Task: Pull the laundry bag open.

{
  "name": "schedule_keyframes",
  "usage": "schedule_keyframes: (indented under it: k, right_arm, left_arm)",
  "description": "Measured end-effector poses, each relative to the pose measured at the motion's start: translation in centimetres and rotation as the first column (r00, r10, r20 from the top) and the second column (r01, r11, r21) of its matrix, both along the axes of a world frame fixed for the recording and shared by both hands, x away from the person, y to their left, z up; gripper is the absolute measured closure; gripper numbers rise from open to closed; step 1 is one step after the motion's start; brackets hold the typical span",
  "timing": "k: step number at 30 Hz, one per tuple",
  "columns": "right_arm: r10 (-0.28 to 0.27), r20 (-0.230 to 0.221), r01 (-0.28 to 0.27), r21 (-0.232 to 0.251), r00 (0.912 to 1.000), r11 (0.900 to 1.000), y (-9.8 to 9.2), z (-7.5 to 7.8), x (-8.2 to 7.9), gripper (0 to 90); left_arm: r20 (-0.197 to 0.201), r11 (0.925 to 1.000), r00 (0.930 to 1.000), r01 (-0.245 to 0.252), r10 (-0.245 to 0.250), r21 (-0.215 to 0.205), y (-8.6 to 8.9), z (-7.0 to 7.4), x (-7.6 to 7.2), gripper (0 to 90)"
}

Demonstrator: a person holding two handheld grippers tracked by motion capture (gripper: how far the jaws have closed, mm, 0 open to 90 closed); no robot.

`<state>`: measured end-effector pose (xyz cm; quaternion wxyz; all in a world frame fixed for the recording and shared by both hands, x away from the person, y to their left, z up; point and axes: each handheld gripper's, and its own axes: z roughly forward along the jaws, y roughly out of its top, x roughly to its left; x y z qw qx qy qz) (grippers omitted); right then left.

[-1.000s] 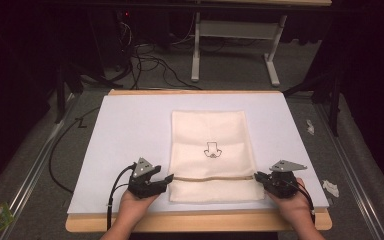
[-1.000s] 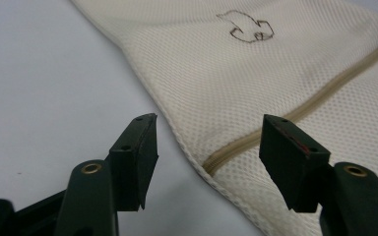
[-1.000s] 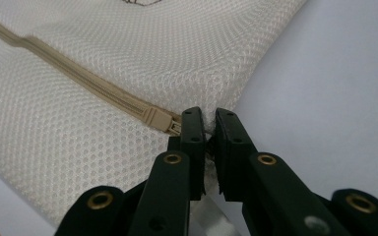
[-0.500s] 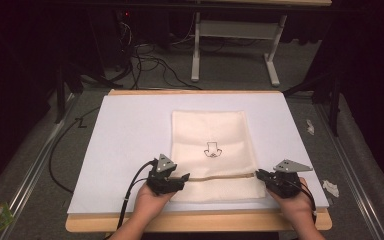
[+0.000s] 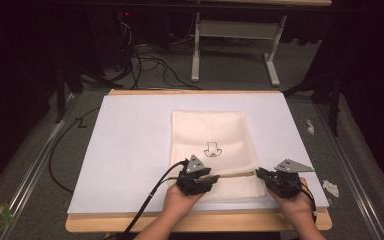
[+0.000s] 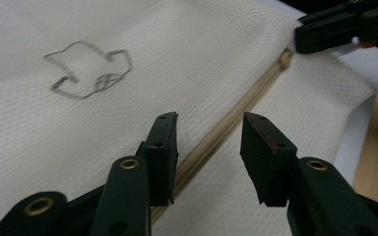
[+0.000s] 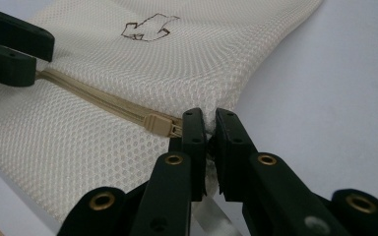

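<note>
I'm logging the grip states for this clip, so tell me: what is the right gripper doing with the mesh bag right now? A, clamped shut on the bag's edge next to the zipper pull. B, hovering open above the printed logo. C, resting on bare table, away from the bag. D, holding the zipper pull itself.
A: the right gripper pinches the mesh bag edge, jaws closed, with the zipper pull free beside them.

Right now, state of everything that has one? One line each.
mesh bag: lying flat on the white board, printed side up.
zipper: closed along the part in view, slider at the end by the right gripper.
left gripper: open, jaws either side of the zipper line.
right gripper: shut on the mesh bag's edge beside the slider.
</note>
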<state>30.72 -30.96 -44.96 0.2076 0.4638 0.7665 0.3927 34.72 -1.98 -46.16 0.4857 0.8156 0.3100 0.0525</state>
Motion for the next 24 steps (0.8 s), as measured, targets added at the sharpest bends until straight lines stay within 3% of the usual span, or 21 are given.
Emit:
schedule_keyframes:
  k: [1,2,6,9,16,17,24]
  right_arm:
    - [-0.002,0.007,0.002,-0.002,1.0000,1.000,0.1,0.1,0.0,85.1]
    - [-0.002,0.007,0.002,-0.002,1.0000,1.000,0.1,0.1,0.0,85.1]
    - [0.013,0.012,-0.013,0.008,0.9998,1.000,0.1,0.1,-0.2,85.1]
    - [0.026,0.018,-0.026,0.009,0.9995,1.000,0.0,0.2,-0.1,85.1]
    - [0.059,0.030,-0.059,0.016,0.9978,0.998,0.1,0.5,-0.5,85.2]
    - [0.066,0.028,-0.066,0.002,0.9974,0.998,0.2,0.5,-0.5,85.2]
    - [0.070,0.023,-0.070,0.008,0.9973,0.997,0.0,0.5,-0.4,85.2]
  left_arm:
    - [0.001,0.9997,0.9998,0.018,-0.018,-0.019,-1.1,0.2,-0.2,59.9]
    - [0.001,0.9997,0.9998,0.018,-0.018,-0.019,-1.1,0.2,-0.2,60.5]
    - [-0.013,0.9969,0.9974,0.070,-0.071,-0.036,-3.9,0.0,-0.5,62.8]
    - [-0.019,0.9960,0.9964,0.082,-0.083,-0.035,-5.0,-0.2,-0.5,64.8]
    - [-0.074,0.9948,0.9944,0.069,-0.075,-0.075,-7.7,-1.1,-0.3,69.3]
    - [-0.093,0.9931,0.9932,0.062,-0.071,-0.100,-8.1,-1.2,-0.3,71.5]
    - [-0.078,0.9955,0.9963,0.028,-0.035,-0.090,-8.9,-0.9,-0.3,86.1]
